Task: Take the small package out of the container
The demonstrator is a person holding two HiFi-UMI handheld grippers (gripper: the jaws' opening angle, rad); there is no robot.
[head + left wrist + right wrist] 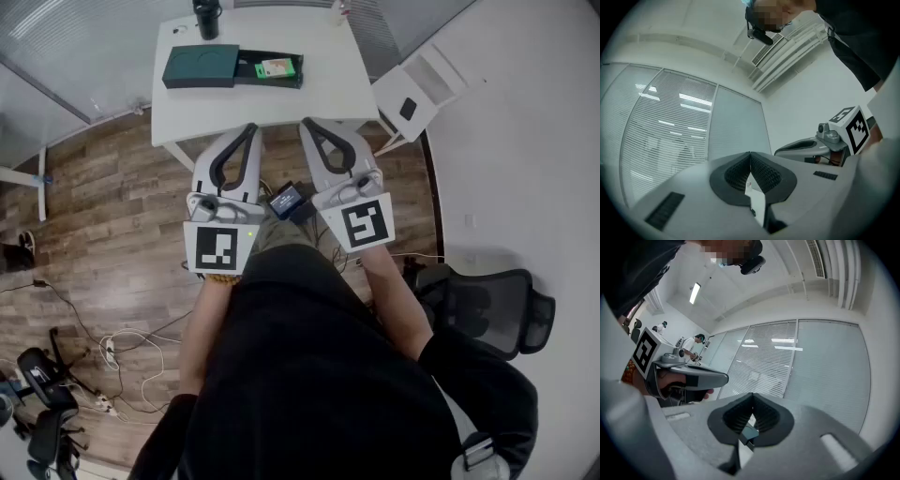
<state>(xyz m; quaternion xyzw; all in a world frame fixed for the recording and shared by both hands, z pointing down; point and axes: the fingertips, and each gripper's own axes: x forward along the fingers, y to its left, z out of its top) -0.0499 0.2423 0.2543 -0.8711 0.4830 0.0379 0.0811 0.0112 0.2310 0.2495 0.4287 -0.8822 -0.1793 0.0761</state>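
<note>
In the head view a dark green container (pixel 200 67) lies on the white table (pixel 319 94), its tray slid out to the right. A small green package (pixel 276 67) lies in the open tray. My left gripper (pixel 251 128) and right gripper (pixel 306 124) are held side by side close to my body, short of the table's near edge, tips pointing toward it. Both are shut with nothing between the jaws. The left gripper view shows its jaws (pixel 750 155) closed tip to tip against blinds and ceiling. The right gripper view shows the same for its jaws (pixel 752 398).
A black cup (pixel 206 17) stands at the table's far edge behind the container. A white rack (pixel 419 89) sits right of the table and a black office chair (pixel 487 305) near my right elbow. Cables (pixel 122 356) lie on the wooden floor at left.
</note>
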